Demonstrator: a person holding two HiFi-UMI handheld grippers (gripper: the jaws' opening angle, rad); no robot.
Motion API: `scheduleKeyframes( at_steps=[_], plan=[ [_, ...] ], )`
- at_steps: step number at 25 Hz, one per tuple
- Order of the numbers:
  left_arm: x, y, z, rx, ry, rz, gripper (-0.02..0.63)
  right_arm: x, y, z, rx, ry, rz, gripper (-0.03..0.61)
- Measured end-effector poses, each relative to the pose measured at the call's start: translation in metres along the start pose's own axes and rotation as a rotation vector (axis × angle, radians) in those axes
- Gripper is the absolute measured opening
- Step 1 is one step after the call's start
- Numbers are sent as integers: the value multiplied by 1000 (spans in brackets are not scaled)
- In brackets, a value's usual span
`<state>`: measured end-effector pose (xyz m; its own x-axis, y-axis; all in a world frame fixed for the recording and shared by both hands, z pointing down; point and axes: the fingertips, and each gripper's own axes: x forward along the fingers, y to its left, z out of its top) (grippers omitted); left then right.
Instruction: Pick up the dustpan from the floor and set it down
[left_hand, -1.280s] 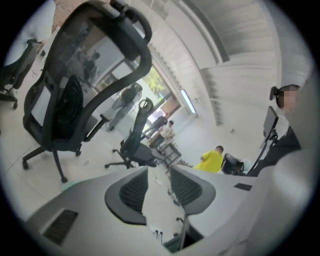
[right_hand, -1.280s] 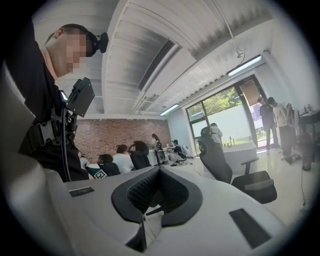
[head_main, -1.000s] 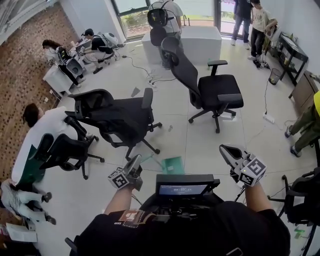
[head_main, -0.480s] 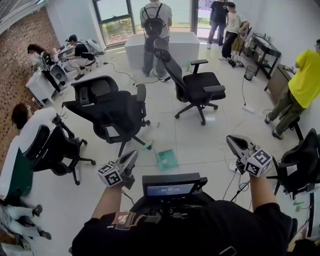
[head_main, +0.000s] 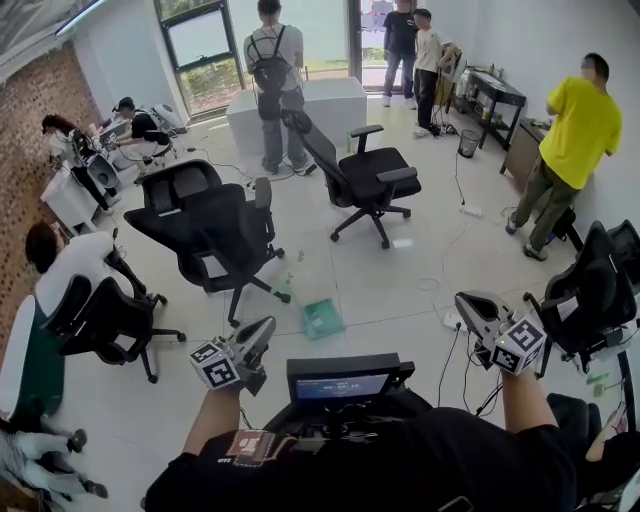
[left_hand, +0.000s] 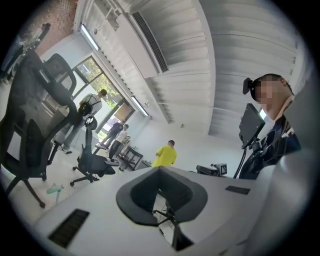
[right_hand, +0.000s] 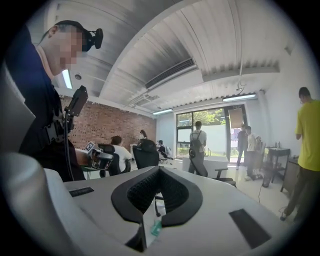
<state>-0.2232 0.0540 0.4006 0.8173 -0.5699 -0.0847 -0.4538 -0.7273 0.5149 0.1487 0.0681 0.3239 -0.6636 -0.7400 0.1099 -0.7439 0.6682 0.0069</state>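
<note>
Head view: the left claw (head_main: 258, 335) and the right claw (head_main: 472, 305) are both held in the air, well above the white tiled floor (head_main: 420, 270). The flat green plastic dustpan (head_main: 322, 318) lies on this floor, ahead of the two claws and between them. It is nearer to the left claw and touches neither. A black office chair (head_main: 215, 235) stands beyond the left claw, near the dustpan.

Left gripper view: the jaws of the left claw are pressed together, with only a thin slit between them, and they grip nothing.

Right gripper view: the jaws of the right claw are also closed and empty. A person in a yellow shirt (right_hand: 307, 145) stands far to its right.
</note>
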Motion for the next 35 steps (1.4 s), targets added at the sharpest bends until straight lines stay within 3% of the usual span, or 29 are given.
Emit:
scheduleKeyframes(
  at_steps=[5,10,16,20,24,30,35],
  plan=[
    [33,-126,-85,26,33,-33,9,-139,34,-26,19,-70,67,9],
    [80,-261,-187,-48,14,-25,9,-284,52,-75,-42,4,148,9],
    [69,-357,-224,29,5,-37,9,-374,68,-79,-24,-42,142,9],
    [7,-391,-224,54,-31,-15,9,-401,117,-67,-37,-72,139,9],
    [-91,-415,-239,53,-36,-8,9,-412,182,-68,-46,-71,81,9],
    [-254,-440,-273,29,23,24,9,-431,295,-64,71,-86,-32,9],
    [-337,-465,-274,6,-14,17,9,-441,384,-69,118,-68,-52,9]
  ],
)
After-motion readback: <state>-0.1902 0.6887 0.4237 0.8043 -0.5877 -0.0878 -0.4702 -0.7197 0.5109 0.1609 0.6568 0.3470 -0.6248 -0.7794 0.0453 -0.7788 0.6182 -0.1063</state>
